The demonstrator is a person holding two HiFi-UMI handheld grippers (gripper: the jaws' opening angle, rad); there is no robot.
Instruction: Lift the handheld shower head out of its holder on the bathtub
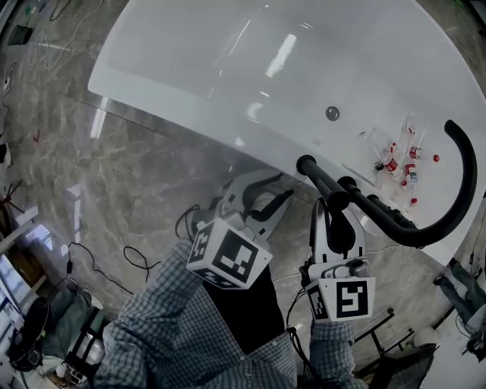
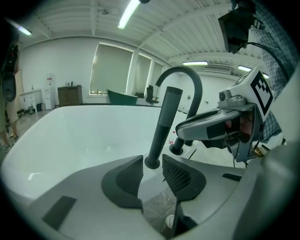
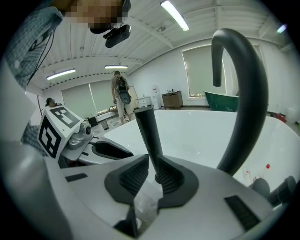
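Black shower head (image 2: 164, 122) stands upright on the white bathtub (image 2: 70, 140).

Floor (image 1: 152, 175) grey marble-look, black cables (image 1: 137, 262) loose on it. Walls (image 2: 51, 61) white. Window blinds (image 2: 112, 68) down. Ceiling tube lights (image 2: 129, 14) on. Dark cabinet (image 2: 69, 95) at far wall.

A white bathtub (image 1: 228, 68) stands on a grey marbled floor (image 1: 99, 167) and fills the head view from 10 o'clock round to 3 o'clock. On its near rim, at about 3 o'clock, stand the handheld shower head (image 1: 315, 173) and a curved black spout (image 1: 469, 182). Small red-capped bottles (image 1: 395, 161) lie just beyond them. Black cables (image 1: 144, 266) trail across the floor at 8 o'clock.
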